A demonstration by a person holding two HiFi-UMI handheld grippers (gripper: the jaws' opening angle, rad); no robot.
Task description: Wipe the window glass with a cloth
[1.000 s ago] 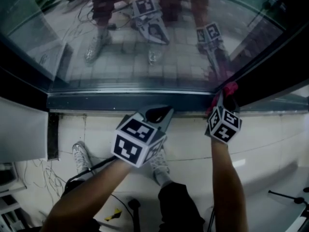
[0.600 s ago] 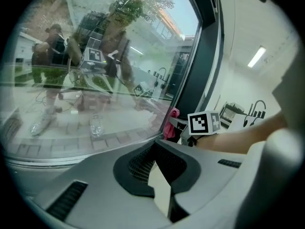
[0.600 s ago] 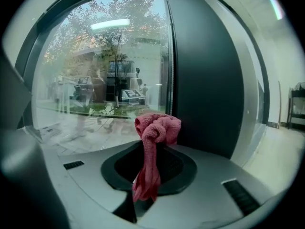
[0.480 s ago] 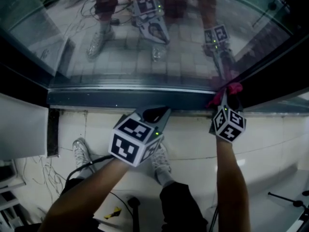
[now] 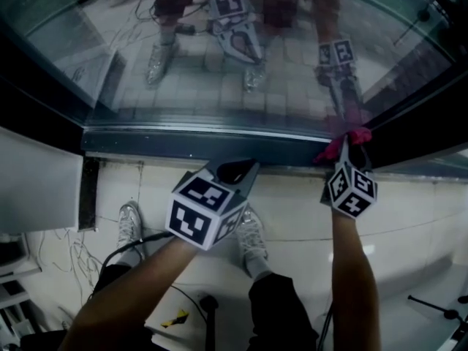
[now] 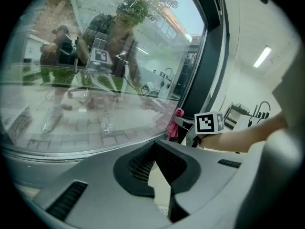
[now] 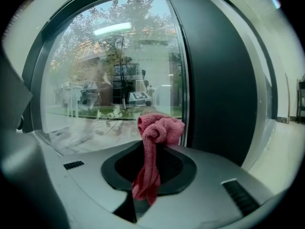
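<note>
The window glass point(image 5: 219, 72) fills the top of the head view and mirrors both grippers. A pink cloth point(image 5: 352, 135) is bunched against the glass's lower right corner, with my right gripper point(image 5: 345, 151) shut on it. In the right gripper view the cloth point(image 7: 159, 128) sticks up past the right gripper point(image 7: 158, 144) and a tail hangs down between the jaws, in front of the window glass point(image 7: 114, 80). My left gripper point(image 5: 235, 171) points at the sill left of it, shut and holding nothing. From the left gripper point(image 6: 155, 143) I see the cloth point(image 6: 175, 123) at the window glass point(image 6: 95, 80).
A dark sill point(image 5: 190, 146) runs under the glass. A dark upright frame point(image 7: 214, 80) stands just right of the cloth. Below are pale floor tiles, the person's shoes point(image 5: 253, 241), loose cables point(image 5: 55, 258) and a white panel point(image 5: 36, 189) at the left.
The right gripper with the cloth has drifted slightly to the right along the bottom of the glass. The left gripper has hardly moved.
</note>
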